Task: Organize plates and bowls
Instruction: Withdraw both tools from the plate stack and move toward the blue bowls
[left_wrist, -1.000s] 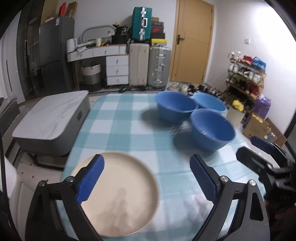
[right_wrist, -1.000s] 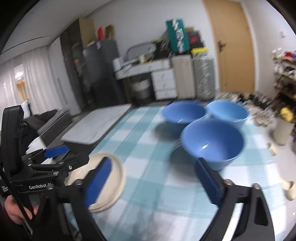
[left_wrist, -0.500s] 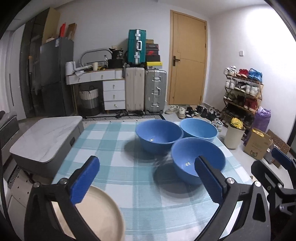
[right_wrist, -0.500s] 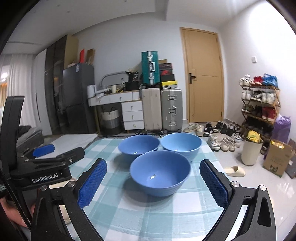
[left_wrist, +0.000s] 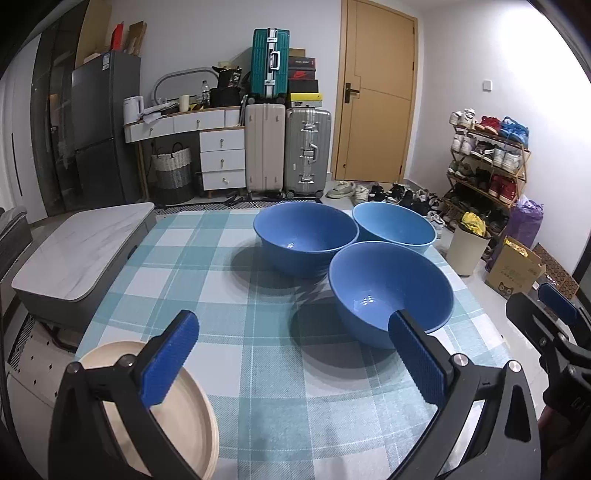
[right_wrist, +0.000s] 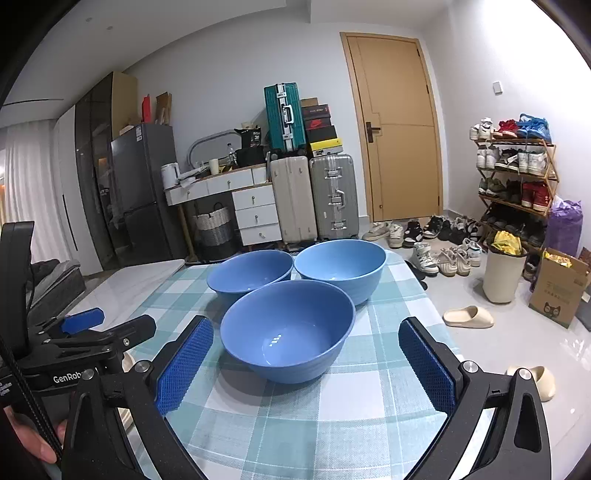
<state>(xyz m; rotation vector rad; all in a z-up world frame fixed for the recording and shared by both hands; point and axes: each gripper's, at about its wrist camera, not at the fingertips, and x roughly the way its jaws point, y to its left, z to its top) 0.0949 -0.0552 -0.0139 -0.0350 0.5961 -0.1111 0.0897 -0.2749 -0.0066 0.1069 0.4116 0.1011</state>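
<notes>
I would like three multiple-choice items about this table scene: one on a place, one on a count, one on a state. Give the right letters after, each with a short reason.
1. Where does the beige plate lie on the checked tablecloth?
A. At the near left corner
B. Between the bowls
C. At the far right edge

2. How many blue bowls stand on the table?
A. Two
B. Three
C. Four

3. How do the jaws of the right gripper stand?
A. Shut on a bowl
B. Shut on the plate
C. Wide open, empty

Answers: 1 A, the plate sits under the left gripper, away from the bowls. 2 B, the nearest bowl and two behind it. 3 C, both pads stand apart from the nearest bowl.
</notes>
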